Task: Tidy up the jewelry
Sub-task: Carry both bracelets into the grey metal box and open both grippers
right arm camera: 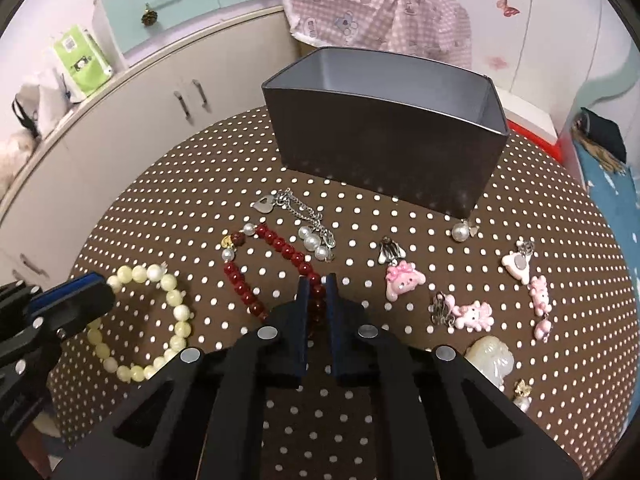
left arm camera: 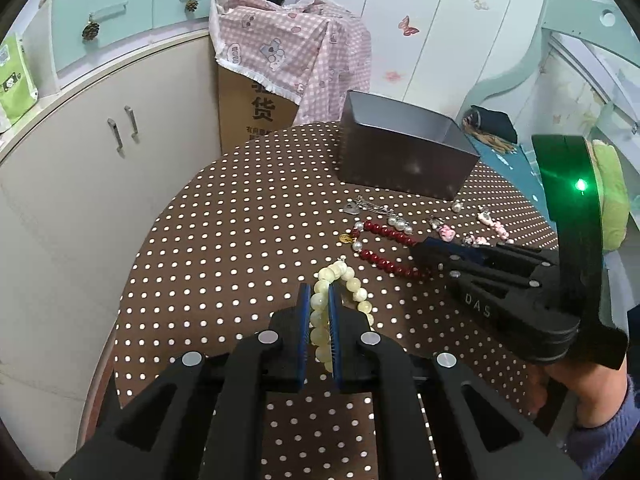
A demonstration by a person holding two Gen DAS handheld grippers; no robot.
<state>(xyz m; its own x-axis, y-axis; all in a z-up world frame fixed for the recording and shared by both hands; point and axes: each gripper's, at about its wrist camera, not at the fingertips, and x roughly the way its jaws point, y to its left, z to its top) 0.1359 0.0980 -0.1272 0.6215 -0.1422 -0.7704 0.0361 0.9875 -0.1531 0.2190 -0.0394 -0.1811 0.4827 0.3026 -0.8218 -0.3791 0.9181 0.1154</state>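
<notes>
A cream bead bracelet (left arm camera: 356,284) (right arm camera: 176,304) lies on the dotted brown tablecloth; my left gripper (left arm camera: 319,298) (right arm camera: 86,292) is shut on its near strand. A dark red bead bracelet (left arm camera: 384,236) (right arm camera: 280,248) lies to its right; my right gripper (right arm camera: 317,286) (left arm camera: 420,246) is shut on its near end. An open grey metal box (left arm camera: 404,156) (right arm camera: 384,152) stands behind them, its inside not visible. A silver chain with a heart and pearls (right arm camera: 296,212), pink bunny charms (right arm camera: 402,280), a pearl earring (right arm camera: 460,232) and a white pendant (right arm camera: 492,360) lie around.
The round table (left arm camera: 224,216) has white cabinets (left arm camera: 80,184) to the left. A cardboard box under pink checked cloth (left arm camera: 288,48) stands behind it. A bed (left arm camera: 508,152) lies to the right. The table edge curves close on the left and right.
</notes>
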